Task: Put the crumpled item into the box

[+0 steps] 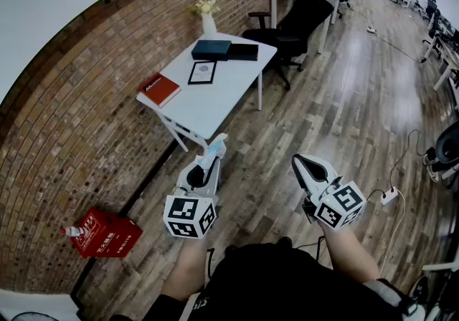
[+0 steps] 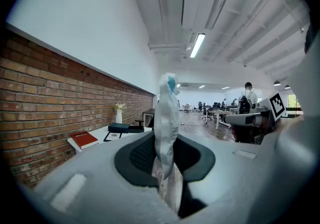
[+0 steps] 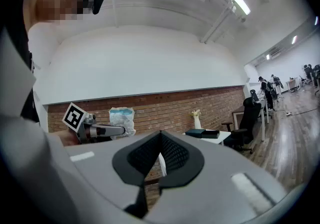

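My left gripper point(image 1: 207, 167) is shut on the crumpled item point(image 1: 214, 148), a white and pale blue plastic wrapper that sticks up out of the jaws. In the left gripper view the crumpled item point(image 2: 166, 118) stands upright, pinched between the dark pads point(image 2: 138, 155). My right gripper point(image 1: 297, 163) is held beside it at about the same height, shut and with nothing in it. The right gripper view shows its pads point(image 3: 172, 154) closed together, and the left gripper point(image 3: 118, 129) with the wrapper point(image 3: 122, 119) off to the left. A red box point(image 1: 109, 233) lies on the floor by the brick wall.
Ahead stands a white table point(image 1: 215, 101) bearing a dark teal box point(image 1: 211, 49), a red book point(image 1: 159, 89), a framed sheet point(image 1: 202, 72) and a vase point(image 1: 208, 21). A black office chair point(image 1: 294, 26) is behind it. A small bottle point(image 1: 74, 231) lies on the red box. Cables point(image 1: 391, 194) cross the wood floor at right.
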The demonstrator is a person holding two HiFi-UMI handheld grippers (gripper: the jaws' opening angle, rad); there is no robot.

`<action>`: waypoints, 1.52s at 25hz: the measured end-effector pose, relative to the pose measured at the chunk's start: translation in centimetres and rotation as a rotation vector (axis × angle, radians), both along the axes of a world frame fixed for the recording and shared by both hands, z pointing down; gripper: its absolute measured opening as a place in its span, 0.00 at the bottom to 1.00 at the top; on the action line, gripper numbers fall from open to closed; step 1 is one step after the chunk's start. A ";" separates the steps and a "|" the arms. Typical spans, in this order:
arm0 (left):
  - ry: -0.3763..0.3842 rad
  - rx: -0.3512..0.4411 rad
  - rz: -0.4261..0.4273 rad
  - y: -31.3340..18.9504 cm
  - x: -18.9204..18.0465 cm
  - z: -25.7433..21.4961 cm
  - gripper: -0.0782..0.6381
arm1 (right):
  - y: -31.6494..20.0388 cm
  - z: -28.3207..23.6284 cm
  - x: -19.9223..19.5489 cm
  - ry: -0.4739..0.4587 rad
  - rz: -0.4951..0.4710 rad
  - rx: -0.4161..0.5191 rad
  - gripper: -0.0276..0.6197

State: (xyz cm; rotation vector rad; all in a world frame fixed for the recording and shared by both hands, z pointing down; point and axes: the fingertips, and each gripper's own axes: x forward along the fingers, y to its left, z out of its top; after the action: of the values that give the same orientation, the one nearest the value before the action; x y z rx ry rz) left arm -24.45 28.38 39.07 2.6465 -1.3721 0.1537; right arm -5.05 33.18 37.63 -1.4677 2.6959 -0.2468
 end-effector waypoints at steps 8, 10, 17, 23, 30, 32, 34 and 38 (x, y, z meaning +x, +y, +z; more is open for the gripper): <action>0.012 -0.037 0.032 0.2 0.9 1.2 0.21 | 0.7 1.3 0.9 -0.013 0.021 -0.021 0.04; 0.007 -0.041 0.041 0.4 1.6 1.4 0.21 | 0.9 1.5 1.1 -0.014 0.021 -0.024 0.04; -0.008 -0.041 0.072 1.0 4.7 1.5 0.21 | 1.6 1.6 2.3 -0.053 -0.038 -0.036 0.04; -0.015 -0.042 0.080 1.1 8.5 1.5 0.21 | 2.5 1.6 5.3 -0.088 -0.073 -0.034 0.04; -0.027 -0.021 0.053 2.2 13.2 1.1 0.21 | 4.6 2.1 12.7 -0.109 -0.028 -0.036 0.04; -0.028 -0.020 0.050 2.5 14.1 1.2 0.21 | 5.1 2.7 14.2 -0.116 -0.019 -0.049 0.04; -0.031 -0.028 0.050 2.7 14.7 1.5 0.21 | 5.4 3.1 15.0 -0.125 -0.014 -0.064 0.04; -0.033 -0.042 0.054 2.4 15.7 2.0 0.21 | 5.1 3.8 15.6 -0.133 -0.016 -0.084 0.04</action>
State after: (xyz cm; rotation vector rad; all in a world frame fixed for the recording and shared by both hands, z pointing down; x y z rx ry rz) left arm -8.73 30.79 41.03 2.6590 -1.2928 0.2316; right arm 10.60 38.24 41.39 -1.3969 2.6226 -0.4466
